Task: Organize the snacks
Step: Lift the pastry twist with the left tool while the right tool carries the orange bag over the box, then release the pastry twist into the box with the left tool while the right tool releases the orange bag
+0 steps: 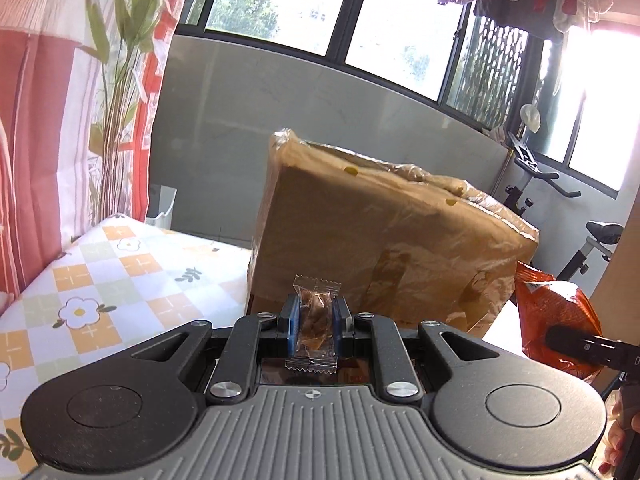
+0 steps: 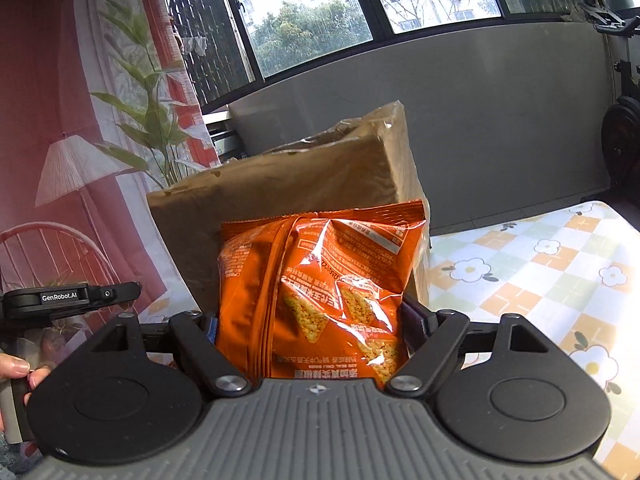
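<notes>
Clearly "GenRobot.AI" on left gripper (image 2: 120, 294)

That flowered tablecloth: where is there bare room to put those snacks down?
Bare tablecloth lies left of the box, up to the curtain, and again right of the box. The middle is crowded: the box, with the candy and chip bag held before it.

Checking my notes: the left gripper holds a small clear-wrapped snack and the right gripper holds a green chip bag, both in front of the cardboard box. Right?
Not quite: the chip bag in the right gripper is orange, as the right wrist view shows. The rest holds.
</notes>
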Demonstrator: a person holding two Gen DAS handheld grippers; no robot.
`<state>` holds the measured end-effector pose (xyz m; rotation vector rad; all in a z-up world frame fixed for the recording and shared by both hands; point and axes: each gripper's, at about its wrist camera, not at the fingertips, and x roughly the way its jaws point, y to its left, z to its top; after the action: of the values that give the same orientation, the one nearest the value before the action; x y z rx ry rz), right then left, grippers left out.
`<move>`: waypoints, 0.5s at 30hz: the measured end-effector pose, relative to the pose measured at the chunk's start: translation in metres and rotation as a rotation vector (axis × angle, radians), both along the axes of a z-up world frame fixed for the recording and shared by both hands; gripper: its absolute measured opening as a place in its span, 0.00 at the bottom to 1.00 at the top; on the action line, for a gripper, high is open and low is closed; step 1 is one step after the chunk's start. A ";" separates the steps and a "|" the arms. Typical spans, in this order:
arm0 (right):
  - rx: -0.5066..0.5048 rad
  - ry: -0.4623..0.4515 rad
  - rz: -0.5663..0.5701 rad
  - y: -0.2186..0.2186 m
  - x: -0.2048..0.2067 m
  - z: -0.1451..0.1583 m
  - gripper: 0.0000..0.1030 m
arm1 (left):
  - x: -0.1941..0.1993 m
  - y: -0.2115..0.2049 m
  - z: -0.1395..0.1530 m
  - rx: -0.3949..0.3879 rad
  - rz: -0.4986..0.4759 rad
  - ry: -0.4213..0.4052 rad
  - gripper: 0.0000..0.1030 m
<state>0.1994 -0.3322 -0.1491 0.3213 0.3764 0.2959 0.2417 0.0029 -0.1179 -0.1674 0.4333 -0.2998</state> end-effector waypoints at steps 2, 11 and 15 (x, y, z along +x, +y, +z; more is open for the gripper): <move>0.006 -0.058 0.006 0.000 0.000 0.021 0.79 | 0.004 -0.004 0.014 0.002 -0.006 -0.042 0.17; 0.011 -0.135 -0.004 0.002 0.059 0.097 0.79 | 0.054 -0.032 0.070 0.003 -0.051 -0.168 0.17; -0.090 -0.126 -0.036 0.018 0.110 0.116 0.79 | 0.089 -0.042 0.079 0.013 -0.064 -0.168 0.17</move>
<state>0.3096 -0.3143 -0.0329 0.2193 0.2588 0.2613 0.3302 -0.0396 -0.0387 -0.1147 0.2745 -0.3706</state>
